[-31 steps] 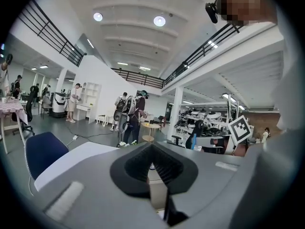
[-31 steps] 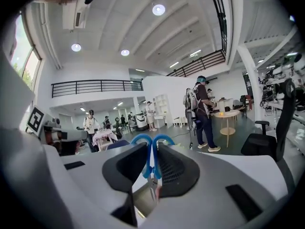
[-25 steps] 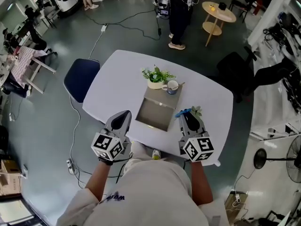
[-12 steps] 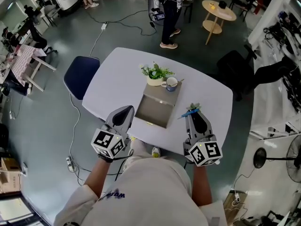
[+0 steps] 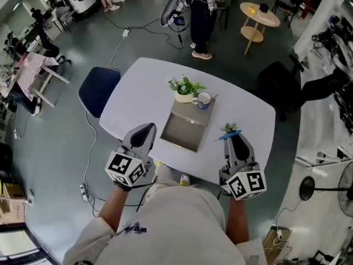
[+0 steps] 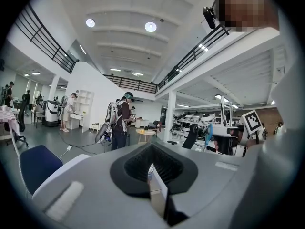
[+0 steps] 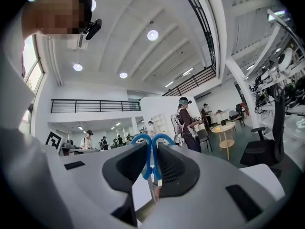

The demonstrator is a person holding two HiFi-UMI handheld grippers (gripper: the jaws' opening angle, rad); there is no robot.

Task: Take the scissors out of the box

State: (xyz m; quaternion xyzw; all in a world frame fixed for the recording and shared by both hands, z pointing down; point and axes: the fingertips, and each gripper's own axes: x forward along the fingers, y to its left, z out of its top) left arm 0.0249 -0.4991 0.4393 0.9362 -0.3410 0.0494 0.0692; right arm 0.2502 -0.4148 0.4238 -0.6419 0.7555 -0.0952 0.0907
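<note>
Holding the scissors (image 7: 151,159) tight, my right gripper (image 7: 153,175) is pinching them just below the blue loops so they cannot slip. They are hanging in the air to the right of the box (image 5: 177,146), out of it, above the table (image 5: 138,93). My left gripper (image 5: 146,130) is closed on nothing, waiting just beside the box, I think so it is not getting in the way.

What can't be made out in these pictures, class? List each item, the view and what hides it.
- Scissors blades: right gripper view, mostly covered by the jaws of the right gripper, which are shut on them.
- Box bottom: head view, too small to check for leftovers.
- Mug contents: head view, too small.
</note>
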